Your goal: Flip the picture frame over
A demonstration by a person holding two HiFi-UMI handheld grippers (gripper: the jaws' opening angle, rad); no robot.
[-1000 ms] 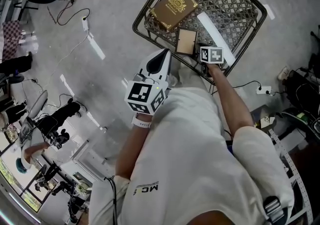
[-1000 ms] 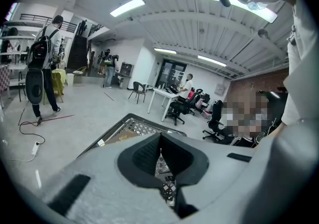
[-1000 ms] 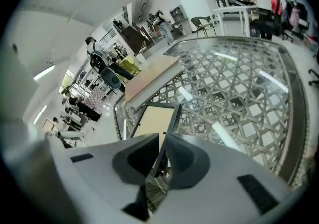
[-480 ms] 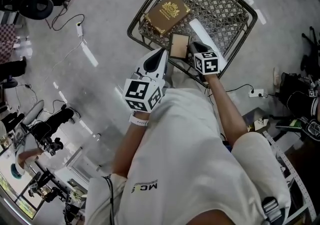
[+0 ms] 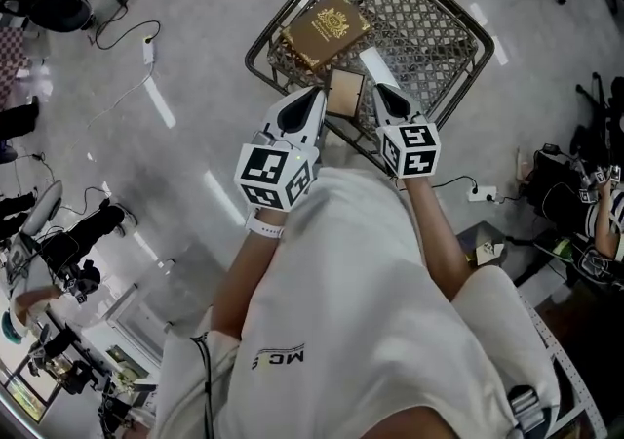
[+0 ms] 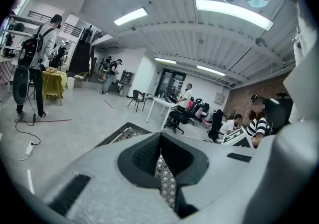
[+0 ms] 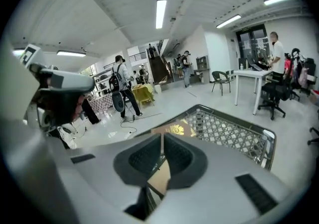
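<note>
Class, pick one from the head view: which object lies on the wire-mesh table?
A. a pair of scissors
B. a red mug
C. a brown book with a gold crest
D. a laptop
C: the brown book with a gold crest lies flat on the wire-mesh table, near its left corner.

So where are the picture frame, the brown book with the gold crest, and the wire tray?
picture frame [image 5: 346,94], head view, middle of its tan face.
brown book [image 5: 334,23], head view, its gold crest.
wire tray [image 5: 429,18], head view, bare mesh.
</note>
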